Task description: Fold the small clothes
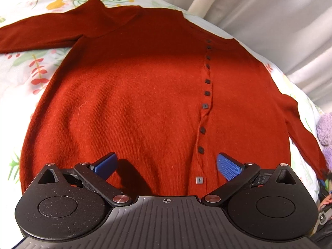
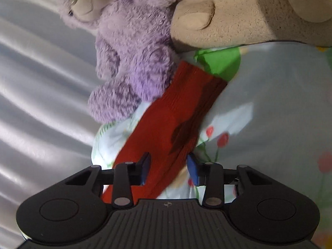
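Note:
A rust-red knitted cardigan [image 1: 134, 95] lies flat and face up on a floral sheet, with a row of dark buttons [image 1: 204, 105] running down its front. One sleeve [image 1: 41, 33] stretches out to the far left, the other [image 1: 300, 120] to the right. My left gripper [image 1: 167, 157] hovers over the hem beside the lowest button, open, with nothing between its blue pads [image 1: 228, 166]. In the right wrist view, the right sleeve [image 2: 176, 108] runs diagonally under my right gripper [image 2: 168, 157]. Its jaws stand partly apart with the sleeve lying between them, and the pads do not visibly pinch it.
A purple plush toy [image 2: 132, 47] sits against the sleeve's cuff, with a larger beige plush [image 2: 249, 10] behind it. The floral bedsheet [image 2: 280, 103] covers the surface. White curtain folds [image 1: 269, 6] hang along the bed's far edge.

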